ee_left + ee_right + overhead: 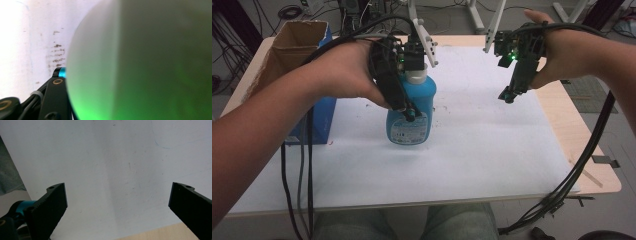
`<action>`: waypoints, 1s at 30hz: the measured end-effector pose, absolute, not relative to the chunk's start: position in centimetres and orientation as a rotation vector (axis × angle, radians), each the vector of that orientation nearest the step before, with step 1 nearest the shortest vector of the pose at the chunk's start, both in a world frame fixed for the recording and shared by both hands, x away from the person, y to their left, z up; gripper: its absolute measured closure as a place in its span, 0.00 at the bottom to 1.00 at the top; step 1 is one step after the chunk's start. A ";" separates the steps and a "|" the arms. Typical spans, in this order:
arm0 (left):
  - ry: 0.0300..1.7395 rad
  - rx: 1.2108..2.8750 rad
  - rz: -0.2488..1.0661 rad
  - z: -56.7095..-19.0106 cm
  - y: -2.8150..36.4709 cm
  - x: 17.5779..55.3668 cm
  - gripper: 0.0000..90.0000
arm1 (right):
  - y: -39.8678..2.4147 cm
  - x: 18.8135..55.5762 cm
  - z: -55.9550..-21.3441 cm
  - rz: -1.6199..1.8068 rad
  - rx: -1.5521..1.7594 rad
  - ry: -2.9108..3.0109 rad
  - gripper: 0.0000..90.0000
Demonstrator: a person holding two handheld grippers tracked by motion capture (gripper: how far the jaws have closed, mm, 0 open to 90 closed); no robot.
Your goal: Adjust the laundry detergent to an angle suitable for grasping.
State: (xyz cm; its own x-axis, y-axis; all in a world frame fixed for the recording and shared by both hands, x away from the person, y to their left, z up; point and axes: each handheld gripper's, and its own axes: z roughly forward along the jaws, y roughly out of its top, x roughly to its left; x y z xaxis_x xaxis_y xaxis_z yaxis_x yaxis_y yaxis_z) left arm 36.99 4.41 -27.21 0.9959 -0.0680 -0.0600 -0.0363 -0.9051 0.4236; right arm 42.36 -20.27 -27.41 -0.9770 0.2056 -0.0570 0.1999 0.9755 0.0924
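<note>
A: Left gripper (408, 107) clamped on blue detergent bottle (411, 112), jaws down the side of the body, white cap (416, 76) just under the gripper housing. Bottle upright over the white sheet (482, 150), mid-table; cannot tell whether base rests or hangs just above.

B: Noted. Left gripper view swamped by the cap (140, 60), blurred, green glow. No sight of the pads there.

A: Right gripper (507, 96) hanging well apart, to the bottle's right, jaws spread wide with nothing between them; bare sheet (112, 170) beyond.

B: Risks?

A: Smooth, rounded plastic, probably heavy with liquid. Likely to pivot or slide down in the pinch if tilted. Set down off-level, could topple.

B: Also the cardboard box (294, 42) near the left forearm. Cable snagging on its rim plausible during a swing leftward.
</note>
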 end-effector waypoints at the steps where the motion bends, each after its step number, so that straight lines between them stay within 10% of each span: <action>1: -0.097 2.706 -0.104 -27.3 4.5 37.0 0.49 | -20.3 42.3 -27.4 0.133 0.316 3.056 0.01; 30: -0.422 2.635 -0.113 -31.1 5.1 36.9 0.49 | -20.4 42.2 -27.9 0.127 0.314 3.061 0.01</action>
